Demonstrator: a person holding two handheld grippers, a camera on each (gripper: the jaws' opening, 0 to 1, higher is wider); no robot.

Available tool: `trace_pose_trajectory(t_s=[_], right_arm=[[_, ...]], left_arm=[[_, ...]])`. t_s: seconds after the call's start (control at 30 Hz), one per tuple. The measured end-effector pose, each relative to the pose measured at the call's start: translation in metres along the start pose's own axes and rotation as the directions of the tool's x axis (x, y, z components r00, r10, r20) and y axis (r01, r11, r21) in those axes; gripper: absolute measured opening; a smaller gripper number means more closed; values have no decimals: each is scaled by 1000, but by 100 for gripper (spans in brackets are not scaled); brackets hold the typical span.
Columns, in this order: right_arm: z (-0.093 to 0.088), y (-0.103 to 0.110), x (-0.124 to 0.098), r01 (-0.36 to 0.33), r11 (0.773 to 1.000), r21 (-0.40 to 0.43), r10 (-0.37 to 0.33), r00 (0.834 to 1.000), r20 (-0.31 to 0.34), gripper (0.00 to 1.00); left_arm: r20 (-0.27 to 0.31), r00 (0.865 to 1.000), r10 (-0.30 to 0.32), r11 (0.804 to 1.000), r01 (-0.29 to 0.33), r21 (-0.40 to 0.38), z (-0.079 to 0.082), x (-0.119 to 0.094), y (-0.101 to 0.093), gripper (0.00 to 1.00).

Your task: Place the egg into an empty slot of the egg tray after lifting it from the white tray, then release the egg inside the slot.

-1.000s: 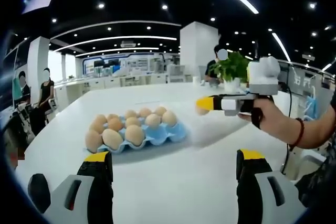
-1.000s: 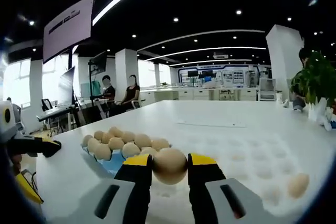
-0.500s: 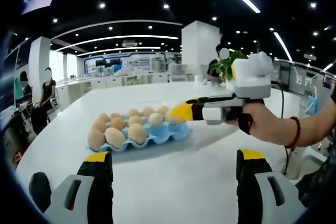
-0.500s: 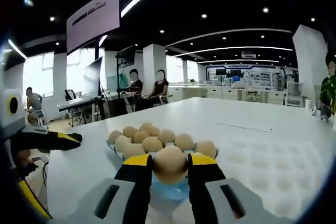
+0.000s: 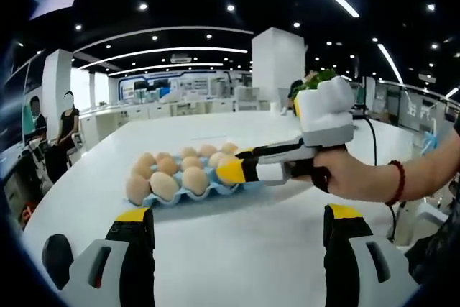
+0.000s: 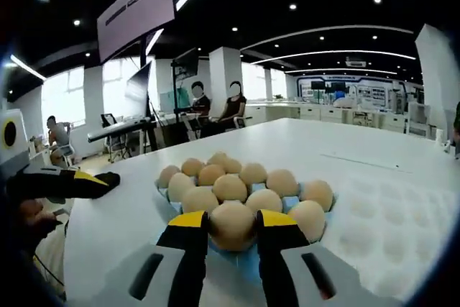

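My right gripper (image 6: 232,229) is shut on a tan egg (image 6: 232,223), held low over the near edge of the blue egg tray (image 5: 183,200). Several eggs (image 6: 230,187) sit in that tray. In the left gripper view, the right gripper (image 5: 231,170) comes in from the right in a person's hand (image 5: 345,176), its yellow tips at the tray's right end. My left gripper (image 5: 238,231) stands open above the white table with nothing between its fingers. It also appears in the right gripper view as the left gripper (image 6: 68,183), off to the left of the tray.
The white tray (image 6: 402,235) with round dimples lies to the right of the egg tray. A white table (image 5: 237,264) spreads all around. People sit far behind at desks (image 6: 215,106). A green plant (image 5: 316,78) stands at the table's far side.
My right gripper has carried the egg from over the white tray to the egg tray's edge and lowered it. The left gripper has stayed in place, open.
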State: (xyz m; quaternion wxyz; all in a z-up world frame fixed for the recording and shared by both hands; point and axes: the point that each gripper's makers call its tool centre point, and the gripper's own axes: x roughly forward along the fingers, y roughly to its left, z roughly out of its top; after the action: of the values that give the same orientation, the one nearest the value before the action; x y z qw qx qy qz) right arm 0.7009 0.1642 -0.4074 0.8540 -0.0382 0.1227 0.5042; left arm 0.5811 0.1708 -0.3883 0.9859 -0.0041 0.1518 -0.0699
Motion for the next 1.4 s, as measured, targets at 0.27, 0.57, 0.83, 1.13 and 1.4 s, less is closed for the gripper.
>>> trace_pose_trajectory(t_s=[0.27, 0.57, 0.83, 1.13, 1.4], right_arm=[[-7, 4, 3, -11, 1000, -26, 10, 1000, -12, 28], [-9, 8, 5, -15, 996, -85, 14, 1000, -7, 32], [-8, 2, 2, 3, 995, -96, -3, 1000, -3, 38], [0, -3, -4, 29, 994, -108, -26, 999, 29, 39], [9, -17, -19, 85, 991, -101, -80, 996, 47, 39]], left_arm=[[-4, 1000, 5, 1000, -5, 5, 0, 0, 4, 100], [3, 1000, 4, 1000, -4, -5, -3, -5, -8, 100], [9, 1000, -8, 1000, 9, -3, -1, -3, -20, 100], [26, 1000, -5, 1000, 5, -19, 3, -4, -17, 100], [36, 999, -8, 1000, 9, -21, 4, -6, -18, 100]])
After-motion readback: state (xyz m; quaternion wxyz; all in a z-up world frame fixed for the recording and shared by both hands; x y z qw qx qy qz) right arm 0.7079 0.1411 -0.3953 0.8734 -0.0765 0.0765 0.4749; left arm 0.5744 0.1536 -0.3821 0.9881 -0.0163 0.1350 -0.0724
